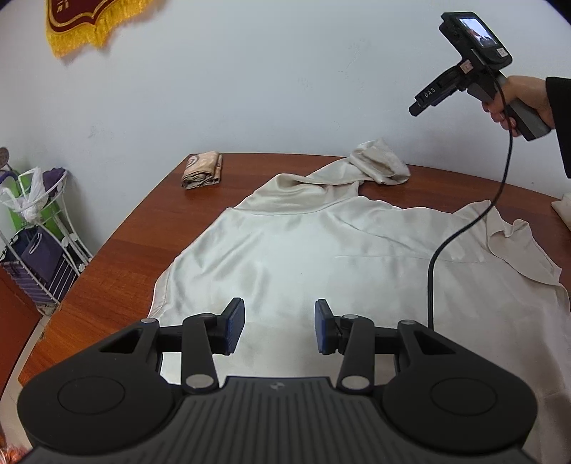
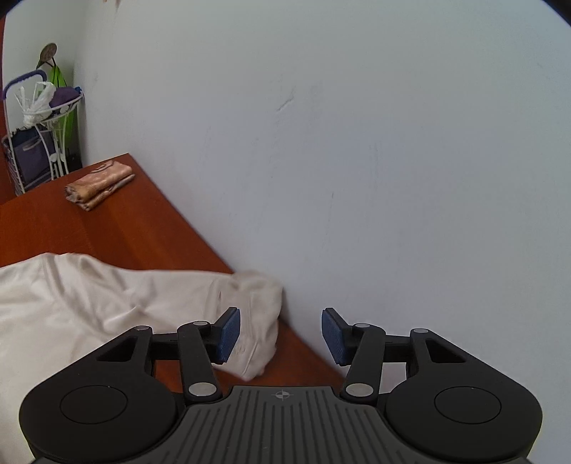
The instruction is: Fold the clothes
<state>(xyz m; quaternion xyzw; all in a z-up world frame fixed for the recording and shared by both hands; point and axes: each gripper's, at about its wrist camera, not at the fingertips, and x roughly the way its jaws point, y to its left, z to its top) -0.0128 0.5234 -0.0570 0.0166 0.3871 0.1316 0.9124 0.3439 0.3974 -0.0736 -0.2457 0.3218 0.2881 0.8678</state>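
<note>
1. Left wrist view: left gripper (image 1: 279, 326) low over the near part of a cream shirt (image 1: 321, 257), jaws wide apart, blue pads (image 1: 235, 326) facing each other, nothing between them.
2. Shirt spread flat across the reddish-brown bench (image 1: 117, 257), covering most of the middle and right of it; one sleeve (image 1: 380, 162) bunched in a crumpled heap at the far edge, close to the wall (image 1: 267, 89).
3. Right-hand edge of the shirt turned over in a loose fold (image 1: 517, 246).
4. Folded tan patterned cloth (image 1: 201, 169) at the far left corner of the bench, well apart from the shirt.
5. Up at the right, a hand (image 1: 517, 103) with a dark sleeve (image 1: 560, 117), gripping the handle of the right gripper (image 2: 281, 333), held high above the bench; black cable (image 1: 460, 235) hanging from it down across the shirt.
6. Right wrist view: jaws wide, empty, aimed mostly at the pale wall (image 2: 357, 142); bunched sleeve (image 2: 257, 314) below and behind the left pad (image 2: 228, 333), not touching as far as can be told.
7. White wire rack (image 1: 43, 257) with bags standing off the bench at the left; red banner with gold fringe (image 1: 89, 25) hanging on the wall above.
</note>
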